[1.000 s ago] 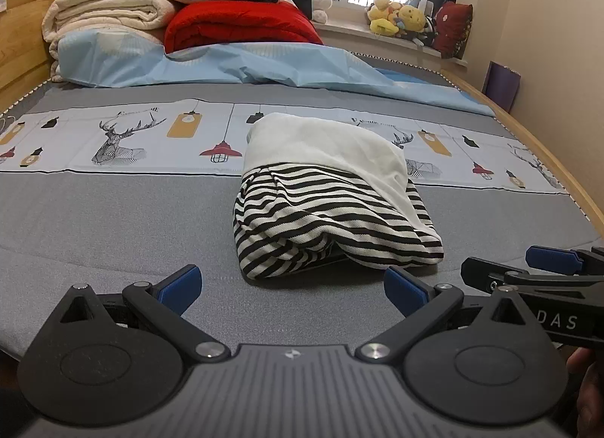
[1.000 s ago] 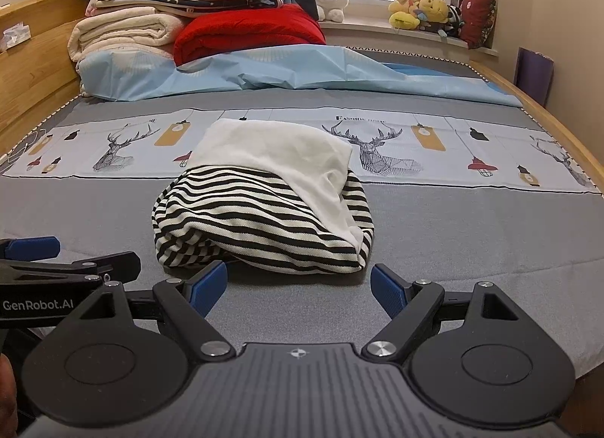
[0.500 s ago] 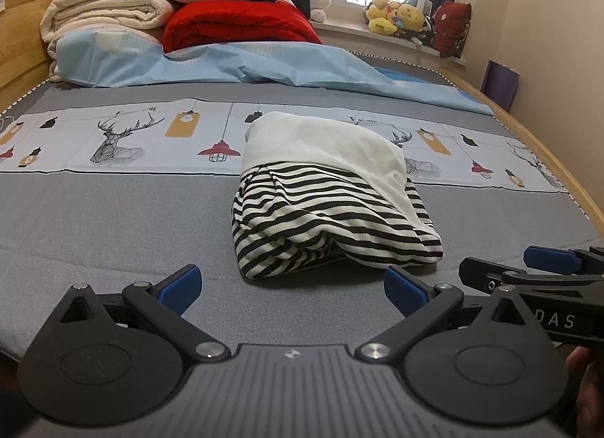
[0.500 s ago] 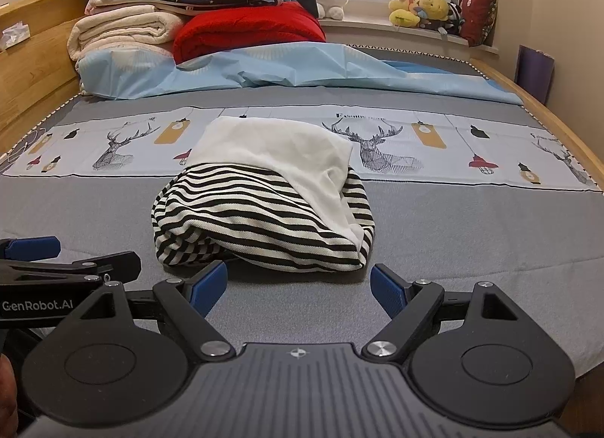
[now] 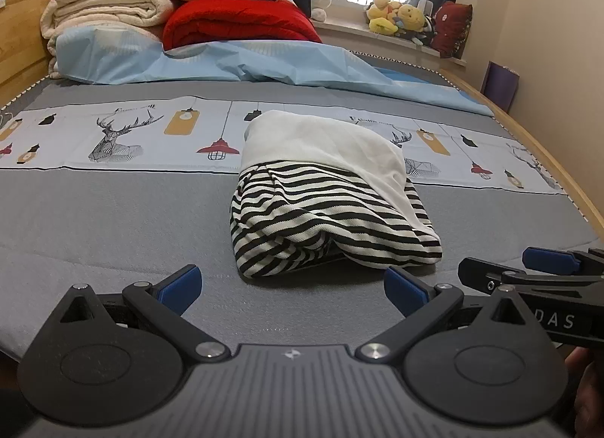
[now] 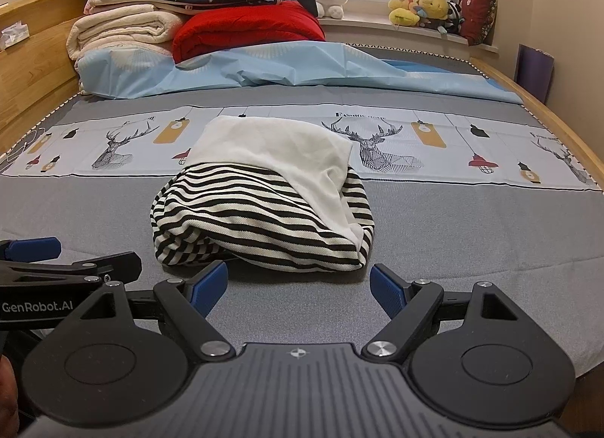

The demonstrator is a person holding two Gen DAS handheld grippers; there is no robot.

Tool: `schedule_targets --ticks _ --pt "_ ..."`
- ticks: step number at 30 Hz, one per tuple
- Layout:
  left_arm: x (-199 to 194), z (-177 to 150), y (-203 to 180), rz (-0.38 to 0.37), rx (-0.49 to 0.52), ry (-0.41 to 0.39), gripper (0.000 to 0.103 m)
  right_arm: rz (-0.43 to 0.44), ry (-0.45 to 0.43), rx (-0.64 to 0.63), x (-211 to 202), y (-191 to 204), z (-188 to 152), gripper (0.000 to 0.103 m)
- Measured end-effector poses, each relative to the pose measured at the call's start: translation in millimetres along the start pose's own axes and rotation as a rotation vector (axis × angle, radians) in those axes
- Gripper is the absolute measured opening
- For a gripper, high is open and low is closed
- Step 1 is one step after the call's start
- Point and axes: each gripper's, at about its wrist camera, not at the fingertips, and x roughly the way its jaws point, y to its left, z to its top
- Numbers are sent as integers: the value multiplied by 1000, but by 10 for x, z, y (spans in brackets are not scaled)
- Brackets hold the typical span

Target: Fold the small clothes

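Note:
A small folded garment (image 5: 324,196), black-and-white striped with a white panel on top, lies in a bundle on the grey bed cover (image 5: 94,219); it also shows in the right wrist view (image 6: 264,204). My left gripper (image 5: 292,289) is open and empty, just in front of the garment's near edge. My right gripper (image 6: 298,287) is open and empty too, close before the garment. Each gripper shows at the other view's side: the right one (image 5: 528,268) and the left one (image 6: 56,260).
A light blue sheet (image 5: 245,64) and stacked folded blankets (image 5: 113,11), a red quilt (image 5: 241,22) and a plush shark lie at the head of the bed. Plush toys (image 6: 422,7) sit on the windowsill. Wooden bed rails (image 6: 566,128) run along both sides.
Both grippers have crept slightly toward the garment. The garment has not moved and both grippers stay open.

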Motion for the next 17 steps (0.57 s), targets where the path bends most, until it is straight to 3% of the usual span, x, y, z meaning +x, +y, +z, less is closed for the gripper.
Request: schedule_targets --ticks 17 --pt "-4 12 -5 -3 1 -9 103 2 1 -1 -1 -12 8 83"
